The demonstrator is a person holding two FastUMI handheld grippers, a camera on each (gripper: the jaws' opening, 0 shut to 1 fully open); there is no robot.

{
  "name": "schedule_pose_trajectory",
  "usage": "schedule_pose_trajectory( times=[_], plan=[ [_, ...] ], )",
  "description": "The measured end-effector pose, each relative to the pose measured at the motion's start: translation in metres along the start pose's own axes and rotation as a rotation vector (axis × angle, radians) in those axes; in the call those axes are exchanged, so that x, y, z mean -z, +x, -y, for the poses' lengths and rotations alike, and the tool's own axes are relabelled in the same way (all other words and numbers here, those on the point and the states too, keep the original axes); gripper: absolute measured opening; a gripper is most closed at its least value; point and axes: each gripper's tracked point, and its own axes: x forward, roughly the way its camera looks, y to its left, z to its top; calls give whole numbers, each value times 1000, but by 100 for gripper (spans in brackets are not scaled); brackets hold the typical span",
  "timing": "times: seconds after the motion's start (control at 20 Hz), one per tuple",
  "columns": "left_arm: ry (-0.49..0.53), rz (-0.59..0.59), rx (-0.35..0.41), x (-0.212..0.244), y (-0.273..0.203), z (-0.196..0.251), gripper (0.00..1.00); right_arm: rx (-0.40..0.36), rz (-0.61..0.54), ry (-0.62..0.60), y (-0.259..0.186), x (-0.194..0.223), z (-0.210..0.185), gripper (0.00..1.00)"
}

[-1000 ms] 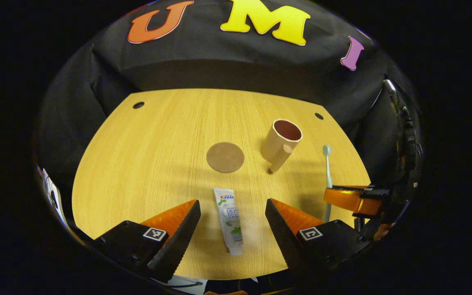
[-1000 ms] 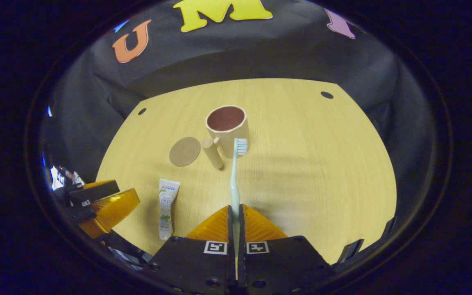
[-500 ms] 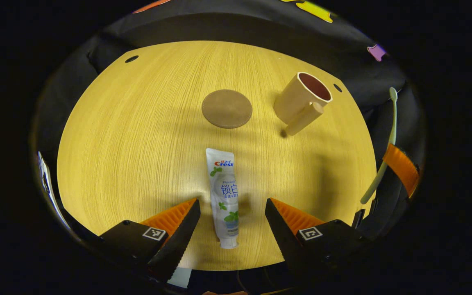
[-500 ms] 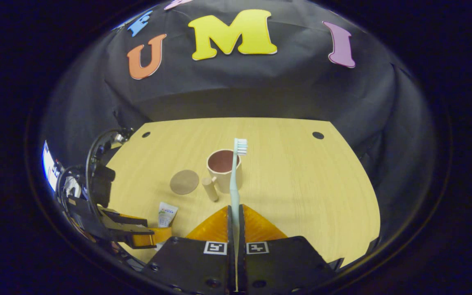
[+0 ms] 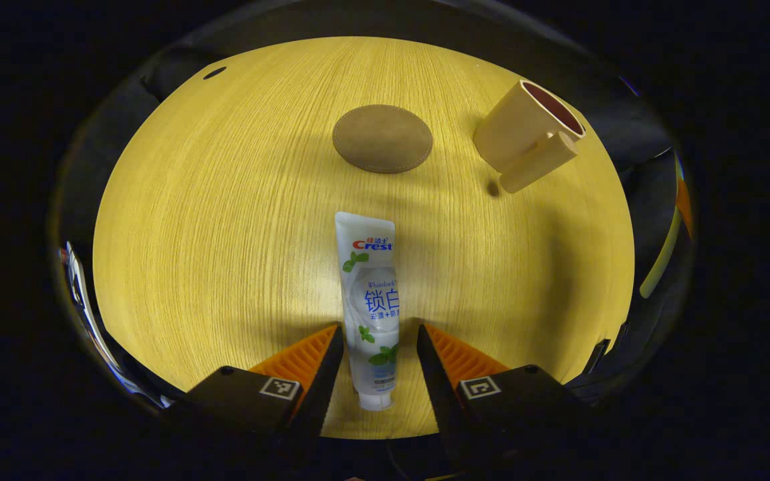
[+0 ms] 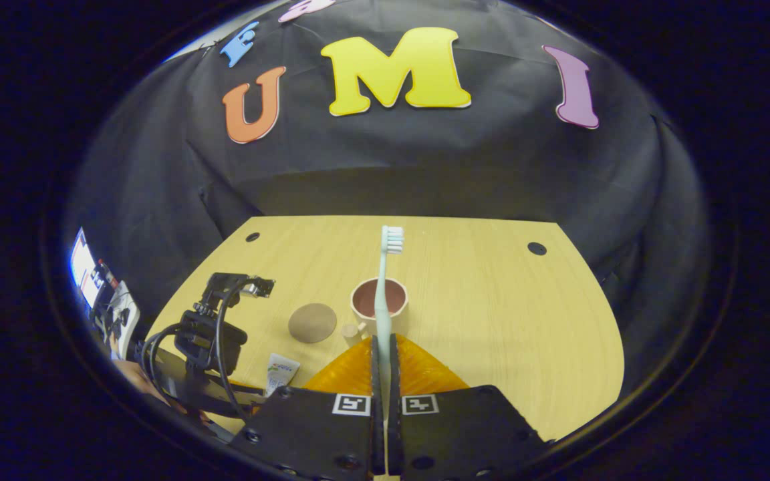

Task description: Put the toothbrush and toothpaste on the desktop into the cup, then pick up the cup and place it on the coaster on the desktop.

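Left hand-held gripper [image 5: 377, 347]: sitting low over the desk [image 5: 224, 220], its orange fingers [image 5: 308, 354] standing apart on either side of the toothpaste [image 5: 370, 300]. The gap is narrower than half a second ago, and the fingers are now flanking the lower part of the tube rather than stopping short of it; whether they are touching it cannot be told.

Toothpaste: lying flat on the desk, cap end toward the camera, crimped end pointing at the coaster [image 5: 382, 139]. It is filling more of the left gripper view than in the earlier frames.

Coaster: round, brown, lying flat beyond the tube, bare.

Cup [image 5: 525, 127]: standing just right of the coaster, apart from it, its peg-like handle facing the camera.

Right hand-held gripper [image 6: 385, 347]: fingers pressed together on the handle of the toothbrush [image 6: 385, 287], which is pointing up and forward, bristles at the top. Compared with a second ago it is riding higher; in the right gripper view the cup [image 6: 379, 304] is sitting smaller and lower, behind the brush stem, with the coaster [image 6: 312, 323] to its left.

Left hand-held gripper's body with its cables [image 6: 214, 334] is showing at the lower left of the right gripper view, beside the toothpaste [image 6: 280, 371].
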Motion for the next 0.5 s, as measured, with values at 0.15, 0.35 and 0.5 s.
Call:
schedule_pose_trajectory(
  times=[0.15, 0.35, 0.5],
  plan=[
    [2, -29, -8, -5, -20, 9, 49, -9, 6, 5, 8, -7, 1, 2],
    [18, 9, 6, -25, -54, 31, 34, -25, 23, 10, 23, -17, 4, 2],
    [23, 28, 55, -41, -79, 55, 19, -37, 16, 13, 32, -22, 3, 2]
  ],
)
